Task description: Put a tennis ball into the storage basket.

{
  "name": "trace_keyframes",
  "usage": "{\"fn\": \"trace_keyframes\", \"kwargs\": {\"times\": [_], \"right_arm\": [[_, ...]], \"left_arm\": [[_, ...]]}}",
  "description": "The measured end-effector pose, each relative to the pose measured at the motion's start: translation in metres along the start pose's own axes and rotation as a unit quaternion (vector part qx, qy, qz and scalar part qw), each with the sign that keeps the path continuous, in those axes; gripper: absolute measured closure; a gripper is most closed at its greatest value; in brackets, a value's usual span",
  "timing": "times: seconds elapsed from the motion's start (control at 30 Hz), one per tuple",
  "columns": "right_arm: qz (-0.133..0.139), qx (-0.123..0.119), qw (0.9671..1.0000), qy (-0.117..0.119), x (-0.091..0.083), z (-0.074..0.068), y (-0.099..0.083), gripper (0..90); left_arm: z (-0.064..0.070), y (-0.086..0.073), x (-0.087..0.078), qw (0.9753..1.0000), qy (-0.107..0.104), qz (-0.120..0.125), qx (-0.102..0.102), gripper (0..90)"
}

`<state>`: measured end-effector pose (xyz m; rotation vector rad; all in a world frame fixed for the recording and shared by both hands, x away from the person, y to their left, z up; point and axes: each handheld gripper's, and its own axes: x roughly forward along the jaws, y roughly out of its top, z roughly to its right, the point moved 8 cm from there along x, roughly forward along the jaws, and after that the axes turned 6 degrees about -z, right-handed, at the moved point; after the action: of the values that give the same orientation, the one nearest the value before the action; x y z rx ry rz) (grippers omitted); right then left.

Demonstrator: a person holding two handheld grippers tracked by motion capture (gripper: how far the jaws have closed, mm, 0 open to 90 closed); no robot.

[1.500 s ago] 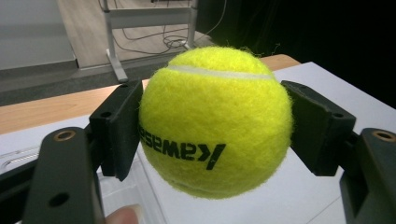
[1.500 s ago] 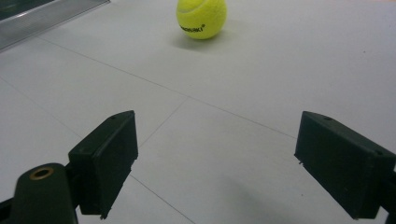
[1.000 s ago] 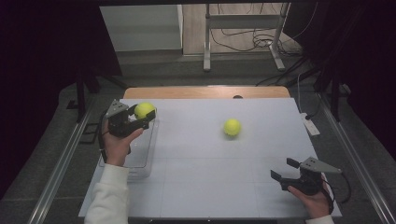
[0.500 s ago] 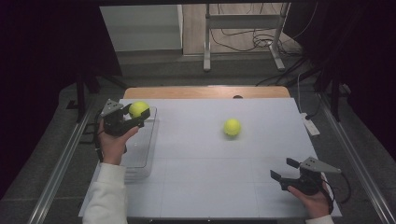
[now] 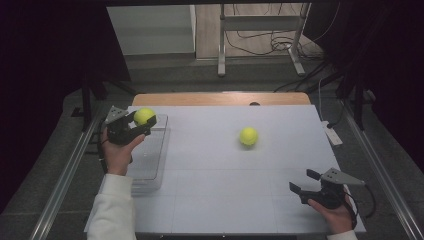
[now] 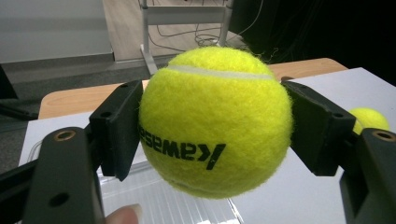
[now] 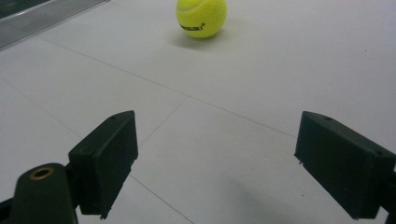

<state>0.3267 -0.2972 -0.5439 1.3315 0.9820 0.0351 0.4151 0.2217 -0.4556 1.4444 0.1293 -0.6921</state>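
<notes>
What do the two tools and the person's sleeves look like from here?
Both are black, two-jaw tools with flat rectangular pads. The left tool carries a grey three-cornered plate on top, as does the right tool, from which a black cable loops at the wrist. Brass-coloured rivets mark the jaw arms in both gripper views. The person wears white long sleeves.

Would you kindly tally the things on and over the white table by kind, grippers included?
Tennis balls: 2, one clamped in the left gripper over the clear bin, namely the held ball, and the loose ball on the table.
Clear plastic bins: 1.
Grippers: 2, counting the right gripper, which is open.
Total: 5.
</notes>
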Motion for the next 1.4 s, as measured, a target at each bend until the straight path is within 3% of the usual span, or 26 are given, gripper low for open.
{"fn": "trace_keyframes", "kwargs": {"times": [1.4], "right_arm": [[0.000, 0.001, 1.0000, 0.001, 0.000, 0.000, 0.000, 13.5]], "left_arm": [[-0.028, -0.008, 0.010, 0.9992, 0.031, -0.016, -0.020, 26.4]]}}
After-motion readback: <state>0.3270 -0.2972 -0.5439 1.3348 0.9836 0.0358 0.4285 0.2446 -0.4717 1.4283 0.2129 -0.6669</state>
